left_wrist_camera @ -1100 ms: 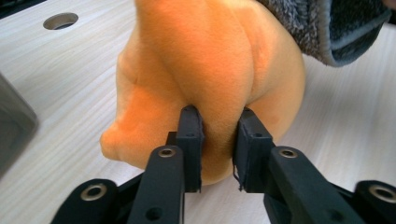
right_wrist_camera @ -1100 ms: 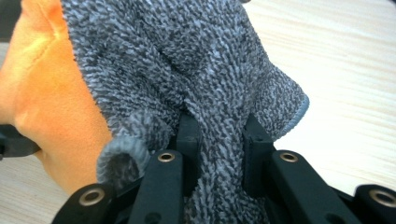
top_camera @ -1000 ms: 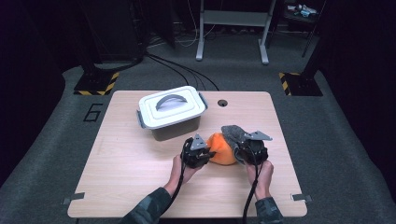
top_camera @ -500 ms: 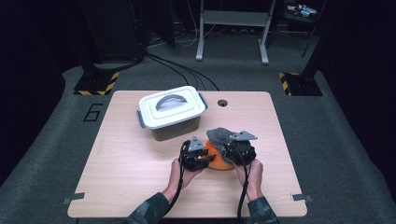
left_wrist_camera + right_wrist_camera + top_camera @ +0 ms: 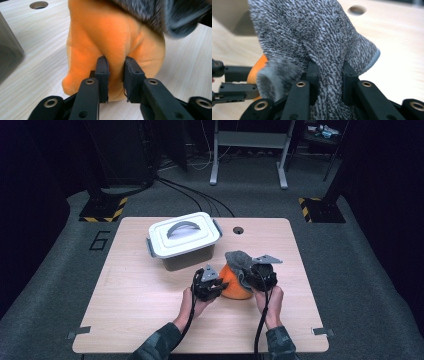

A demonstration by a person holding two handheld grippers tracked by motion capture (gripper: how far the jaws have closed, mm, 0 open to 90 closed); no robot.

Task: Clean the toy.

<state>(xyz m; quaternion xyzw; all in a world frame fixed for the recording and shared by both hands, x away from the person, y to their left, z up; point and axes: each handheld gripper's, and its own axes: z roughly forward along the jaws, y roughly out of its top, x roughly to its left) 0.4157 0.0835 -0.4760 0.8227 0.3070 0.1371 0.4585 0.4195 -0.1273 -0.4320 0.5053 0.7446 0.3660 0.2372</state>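
On the wooden counter [image 5: 140, 305], the left tool [image 5: 115, 75], jaws just closing, pinches the soft orange plush [image 5: 110, 37]; the right tool [image 5: 329, 75] clamps its grey knitted cloth [image 5: 312, 32], near the lidded white plastic box [image 5: 183, 239].

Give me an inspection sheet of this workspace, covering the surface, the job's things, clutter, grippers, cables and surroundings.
Surface: light wooden table with a round hole near the far edge.
Job's things: orange plush piece on the table, grey knitted fabric draped over its top.
Clutter: white lidded box with a grey handle, beyond the plush.
Grippers: left gripper pinches a fold of the orange plush, having just closed again; right gripper is clamped on the grey fabric.
Cables: one black cable trails from each gripper toward the person; more run across the floor behind.
Surroundings: dark grey floor, yellow-black striped bases, a metal stand.
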